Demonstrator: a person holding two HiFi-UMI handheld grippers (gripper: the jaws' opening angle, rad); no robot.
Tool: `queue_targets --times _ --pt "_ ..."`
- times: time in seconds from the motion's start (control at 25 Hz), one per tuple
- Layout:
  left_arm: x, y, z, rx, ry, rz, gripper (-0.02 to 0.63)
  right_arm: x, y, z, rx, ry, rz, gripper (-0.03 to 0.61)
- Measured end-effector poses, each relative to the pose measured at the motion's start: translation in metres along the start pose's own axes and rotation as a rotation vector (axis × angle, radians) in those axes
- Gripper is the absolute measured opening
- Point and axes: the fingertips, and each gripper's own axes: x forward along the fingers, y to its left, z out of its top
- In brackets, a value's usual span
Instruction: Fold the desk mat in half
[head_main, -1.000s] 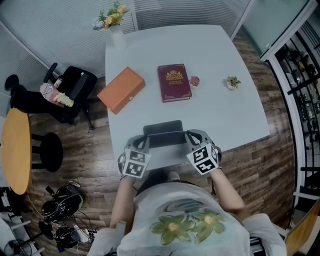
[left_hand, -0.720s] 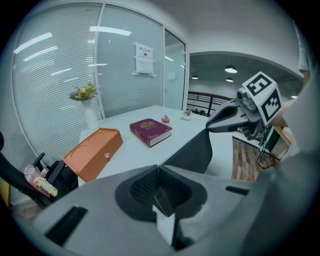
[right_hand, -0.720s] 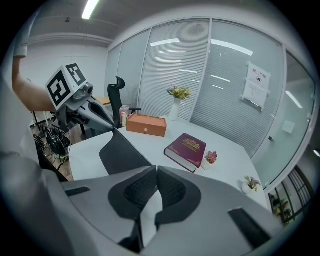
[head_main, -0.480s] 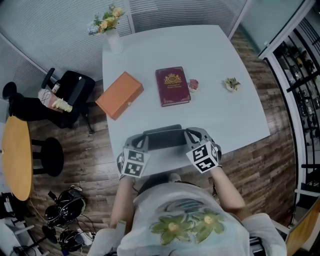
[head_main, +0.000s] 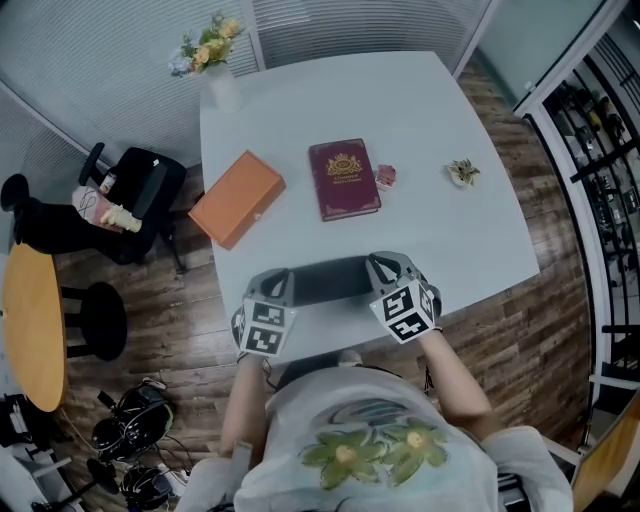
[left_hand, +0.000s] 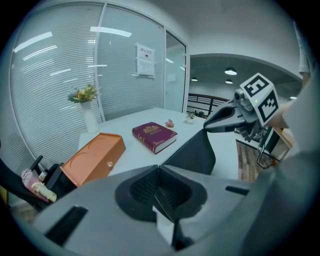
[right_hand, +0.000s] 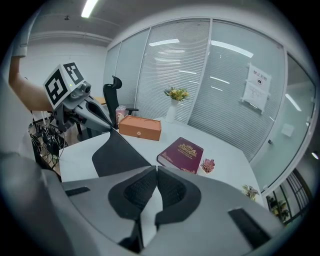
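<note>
**White table (head_main: 470, 230), glass-walled office: contents as I see them**

Desk mat (head_main: 327, 279), dark grey: at the table's near edge, its two held corners raised off the surface; left gripper (head_main: 283, 284), jaws pressed together on one corner; right gripper (head_main: 379, 266), likewise pinching the other; I read both grips in the gripper views. Beyond the mat: maroon book (head_main: 344, 179); orange box (head_main: 237, 198); vase of flowers (head_main: 220, 85) at the far corner.
</note>
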Motion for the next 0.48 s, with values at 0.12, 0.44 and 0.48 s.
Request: queue_targets --times 0.12,0.44,0.48 --pt "0.003 0.003 0.002 0.002 0.007 -0.004 0.011 0.004 -0.003 0.002 0.001 0.003 -0.003 0.025" --pt "0.014 0.012 0.007 0.009 0.021 -0.02 0.011 0.015 -0.011 0.003 0.007 0.017 -0.005 0.023" --pt "0.015 0.013 0.007 0.008 0.023 -0.022 0.011 0.017 -0.011 0.003 0.006 0.02 -0.004 0.025"
